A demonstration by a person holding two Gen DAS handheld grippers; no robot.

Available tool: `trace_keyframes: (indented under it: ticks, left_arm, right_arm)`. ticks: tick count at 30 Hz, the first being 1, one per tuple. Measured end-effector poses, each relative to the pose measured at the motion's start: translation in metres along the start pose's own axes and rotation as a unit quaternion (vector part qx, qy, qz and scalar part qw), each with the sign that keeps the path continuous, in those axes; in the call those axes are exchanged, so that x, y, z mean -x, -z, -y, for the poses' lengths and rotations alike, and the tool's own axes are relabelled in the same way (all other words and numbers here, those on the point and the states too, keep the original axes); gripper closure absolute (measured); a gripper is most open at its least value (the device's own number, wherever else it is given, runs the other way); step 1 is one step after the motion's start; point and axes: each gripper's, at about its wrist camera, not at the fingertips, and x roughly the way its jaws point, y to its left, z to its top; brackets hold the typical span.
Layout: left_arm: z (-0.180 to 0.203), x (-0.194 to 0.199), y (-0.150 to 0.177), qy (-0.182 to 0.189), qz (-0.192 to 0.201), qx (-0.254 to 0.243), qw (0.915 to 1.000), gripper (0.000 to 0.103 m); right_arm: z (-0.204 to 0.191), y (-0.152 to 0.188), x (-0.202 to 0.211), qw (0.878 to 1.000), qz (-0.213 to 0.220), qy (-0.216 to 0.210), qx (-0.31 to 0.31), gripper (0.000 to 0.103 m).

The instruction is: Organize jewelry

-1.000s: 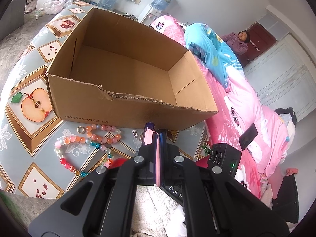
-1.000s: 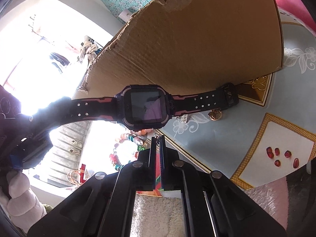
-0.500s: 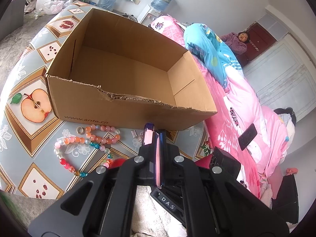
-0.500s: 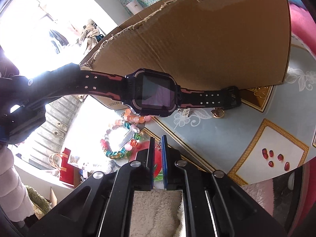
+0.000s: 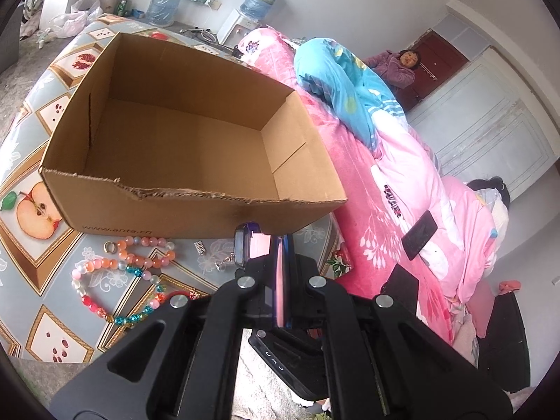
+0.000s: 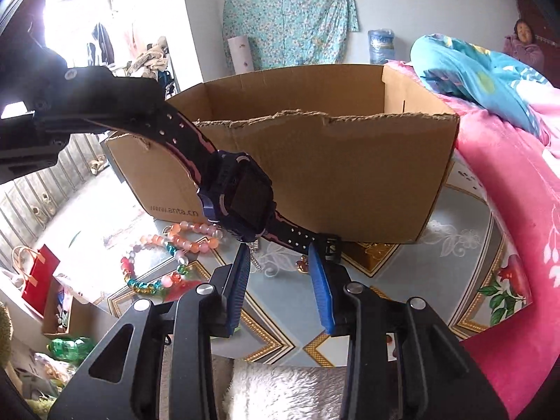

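Note:
A black and pink watch (image 6: 245, 196) hangs in the air in front of the open cardboard box (image 6: 350, 175). My left gripper (image 6: 150, 105) is shut on its upper strap. In the left wrist view the strap (image 5: 260, 245) shows pink between the shut left gripper (image 5: 278, 245). My right gripper (image 6: 279, 255) sits just under the watch's lower strap end; its jaws are opening and its blue pads (image 6: 320, 280) press on nothing. Bead bracelets (image 5: 119, 269) lie on the table before the box (image 5: 196, 206).
A ring (image 5: 110, 246), a small silver charm (image 5: 199, 246) and a gold pendant (image 6: 301, 264) lie by the beads on the fruit-patterned tablecloth (image 5: 35, 210). A pink bed (image 5: 402, 192) with a phone (image 5: 420, 234) borders the table on the right. A person (image 5: 402, 66) sits behind it.
The right gripper's jaws have parted and let go of the watch, and its view has rolled level and risen. The left gripper has lifted a little, still holding the strap.

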Motion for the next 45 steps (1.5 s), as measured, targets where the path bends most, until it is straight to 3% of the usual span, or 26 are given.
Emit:
trace_keyframes:
  ticks: [4,8,14,20,24,35,45]
  left_arm:
    - [0.021,0.003,-0.012,0.019,-0.001,-0.02,0.9996,0.101]
    - [0.043,0.01,-0.024,0.033,0.006,-0.044,0.9985,0.101]
    - [0.057,0.023,-0.037,0.041,0.015,-0.053,0.9976,0.101]
    - [0.059,0.034,-0.043,0.046,0.028,-0.048,0.9974,0.101]
    - [0.057,0.037,-0.042,0.046,0.034,-0.045,0.9973,0.101]
    - [0.053,0.044,-0.041,0.041,0.046,-0.043,0.9972,0.101]
    - [0.047,0.05,-0.045,0.042,0.058,-0.037,0.9968,0.101]
  right_arm:
    - [0.012,-0.003,0.017,1.0,0.017,0.007,-0.002,0.069]
    - [0.022,-0.011,0.032,0.999,0.043,0.009,0.007,0.057]
    - [0.024,-0.029,0.038,0.998,0.061,-0.002,0.006,0.056]
    - [0.023,-0.041,0.038,0.997,0.056,-0.047,-0.025,0.056]
    - [0.019,-0.041,0.028,0.996,0.023,-0.063,-0.062,0.057]
    - [0.009,-0.04,0.023,0.996,0.006,-0.051,-0.066,0.097]
    - [0.0,-0.033,0.015,0.998,-0.012,-0.05,-0.044,0.1]
